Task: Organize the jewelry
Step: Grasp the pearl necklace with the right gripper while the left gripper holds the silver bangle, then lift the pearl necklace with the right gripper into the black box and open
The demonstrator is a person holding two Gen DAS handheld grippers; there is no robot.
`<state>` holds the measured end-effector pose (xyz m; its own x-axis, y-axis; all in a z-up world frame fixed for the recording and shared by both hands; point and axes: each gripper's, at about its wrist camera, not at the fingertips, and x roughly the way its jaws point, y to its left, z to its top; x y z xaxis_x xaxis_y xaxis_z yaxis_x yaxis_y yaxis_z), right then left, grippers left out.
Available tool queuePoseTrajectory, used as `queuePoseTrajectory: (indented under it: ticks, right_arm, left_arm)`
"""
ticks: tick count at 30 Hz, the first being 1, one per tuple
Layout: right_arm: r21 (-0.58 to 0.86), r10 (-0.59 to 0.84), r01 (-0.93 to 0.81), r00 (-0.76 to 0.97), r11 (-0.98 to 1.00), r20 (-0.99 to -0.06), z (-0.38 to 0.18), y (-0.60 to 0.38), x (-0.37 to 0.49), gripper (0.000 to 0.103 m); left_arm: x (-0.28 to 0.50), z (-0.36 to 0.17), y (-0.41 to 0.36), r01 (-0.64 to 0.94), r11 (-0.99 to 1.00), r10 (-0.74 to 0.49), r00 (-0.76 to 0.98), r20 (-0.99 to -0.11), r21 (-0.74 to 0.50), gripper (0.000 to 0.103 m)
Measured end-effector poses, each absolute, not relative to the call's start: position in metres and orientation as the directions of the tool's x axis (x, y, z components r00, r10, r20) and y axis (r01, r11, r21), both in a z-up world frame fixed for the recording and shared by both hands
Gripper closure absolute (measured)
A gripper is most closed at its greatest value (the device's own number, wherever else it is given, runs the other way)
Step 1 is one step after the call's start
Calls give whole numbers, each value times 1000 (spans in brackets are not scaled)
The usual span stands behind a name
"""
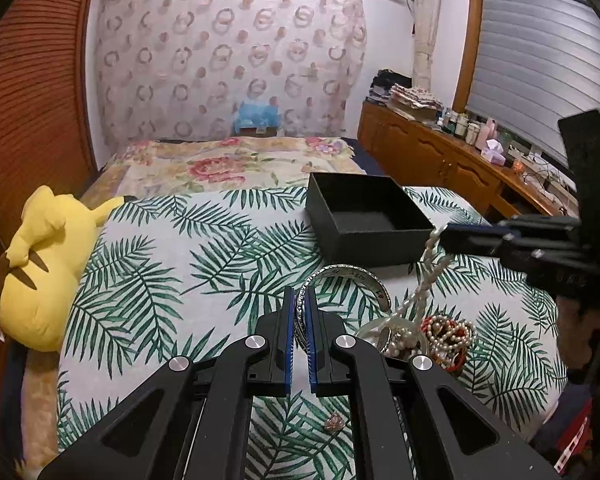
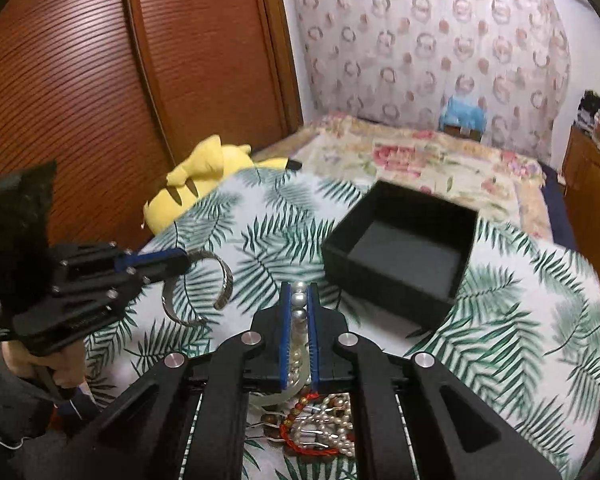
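Pearls on a limp strand (image 2: 299, 300) hang pinched in the right tongs (image 2: 299, 320), trailing down to the jewelry heap (image 2: 320, 424) on the bed; they look light, slippery and prone to swing. The stiff silver cuff (image 1: 342, 280) sits clamped by its band in the left tongs (image 1: 299, 320), near the empty black box (image 1: 364, 220).

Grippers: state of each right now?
Left gripper: shut on the engraved silver cuff bangle.
Right gripper: shut on the white pearl strand.

A bed (image 1: 236, 168) stands between slatted wooden doors (image 2: 100, 80) and a wooden dresser (image 1: 432, 156) under a shuttered window (image 1: 540, 60).
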<state>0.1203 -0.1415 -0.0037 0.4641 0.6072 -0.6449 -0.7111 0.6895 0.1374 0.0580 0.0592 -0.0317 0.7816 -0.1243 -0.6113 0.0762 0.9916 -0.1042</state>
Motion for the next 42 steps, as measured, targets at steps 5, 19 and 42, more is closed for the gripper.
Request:
queuePoseTrajectory:
  ticks: [5,19,42]
  right_arm:
    - [114,622,-723,492,682,-609,22,-146,120,94]
    - [75,632,-705,577,705,-518,84,-163,142,94]
    - [90,587,-637,634,765,-504,98,-184,204,94]
  left_arm:
    - [64,-27,57,82,991,-128,786,-605,-102,99]
    - [81,-17,52,96,991,-135,800,-584,-97,99]
    - [129,-3,37,105,993,-119,807,-579,-59,99]
